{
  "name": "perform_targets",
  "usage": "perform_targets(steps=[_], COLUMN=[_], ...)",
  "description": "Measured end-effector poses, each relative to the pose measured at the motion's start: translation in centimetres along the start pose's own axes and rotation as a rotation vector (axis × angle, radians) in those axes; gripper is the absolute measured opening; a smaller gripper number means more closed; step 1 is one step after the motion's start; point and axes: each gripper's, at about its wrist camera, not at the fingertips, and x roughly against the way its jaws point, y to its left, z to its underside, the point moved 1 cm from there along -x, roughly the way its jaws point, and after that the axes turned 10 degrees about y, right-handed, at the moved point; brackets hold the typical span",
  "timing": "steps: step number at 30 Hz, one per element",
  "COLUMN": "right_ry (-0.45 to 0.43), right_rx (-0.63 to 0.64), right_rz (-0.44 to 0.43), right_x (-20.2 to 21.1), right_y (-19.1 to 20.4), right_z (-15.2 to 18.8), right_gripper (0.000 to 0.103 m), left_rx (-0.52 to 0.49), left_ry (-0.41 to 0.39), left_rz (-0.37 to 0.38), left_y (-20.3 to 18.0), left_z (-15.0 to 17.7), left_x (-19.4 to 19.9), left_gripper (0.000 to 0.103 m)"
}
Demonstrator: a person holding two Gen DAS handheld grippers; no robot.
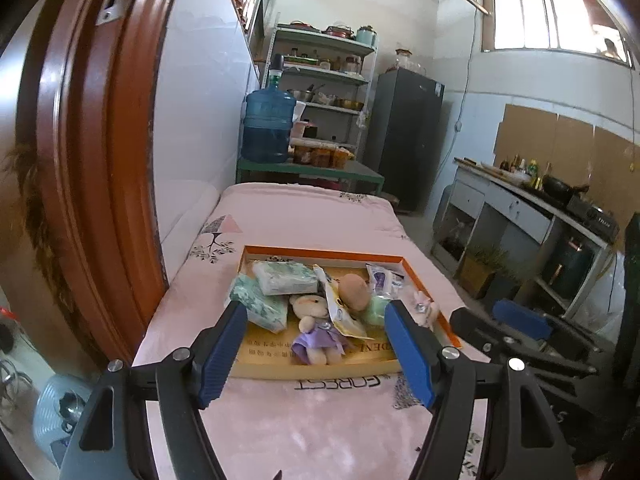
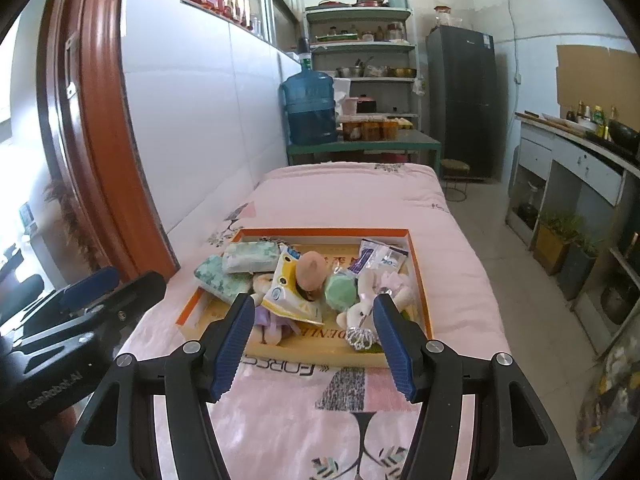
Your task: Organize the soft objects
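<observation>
An orange-rimmed box lid (image 1: 326, 253) (image 2: 418, 270) lies on the pink bed cover and holds soft things. In it are two green tissue packs (image 1: 260, 304) (image 2: 222, 276), a plush doll in a purple dress (image 1: 318, 330) (image 2: 270, 320), a yellow-white pouch (image 1: 344, 312) (image 2: 286, 292), a tan plush (image 1: 354, 290) (image 2: 312, 268), a green round item (image 2: 340, 290), a white plush rabbit (image 2: 360, 308) and clear packets (image 1: 384, 280) (image 2: 378, 258). My left gripper (image 1: 316, 356) is open above the lid's near edge. My right gripper (image 2: 314, 344) is open there too, empty.
The pink bed cover (image 1: 320, 420) (image 2: 360, 196) runs along a white wall and a brown door frame (image 1: 92, 160). Beyond the bed stand a blue water jug (image 1: 268, 124), shelves (image 1: 324, 80) and a dark fridge (image 1: 408, 136). A kitchen counter (image 1: 532, 208) lines the right.
</observation>
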Motion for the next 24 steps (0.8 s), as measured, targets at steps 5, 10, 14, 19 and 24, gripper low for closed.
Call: perform_targets(steps=[5,10,14,19,24], right_ry=[-0.025,-0.027,-0.021,-0.021,-0.042], right_rx=[0.003,-0.011,-0.026,-0.071,-0.088], right_rz=[0.002,0.017,0.077,0.129,0.151], right_x=[1.8,3.8,5.3,6.5,7.6], right_y=[0.6,1.4,1.8,1.8,1.6], right_z=[1.2,2.5,3.7,5.3,5.7], right_gripper=[0.063,0.064,0.064,0.064,0.064], left_rx=[0.019,0.026,0.019,-0.007,-0.017], left_ry=[-0.03,-0.063,-0.038,-0.026,-0.025], left_rz=[-0.038,-0.141,-0.106,-0.121,-0.134], left_y=[-0.3,-0.7,-0.8,-1.7,-2.2], left_z=[1.1,2.4,3.1,4.3,5.4], left_x=[2.0,4.2,5.3,6.4,7.6], left_gripper=[0.071,0.071,0.07,0.069,0.069])
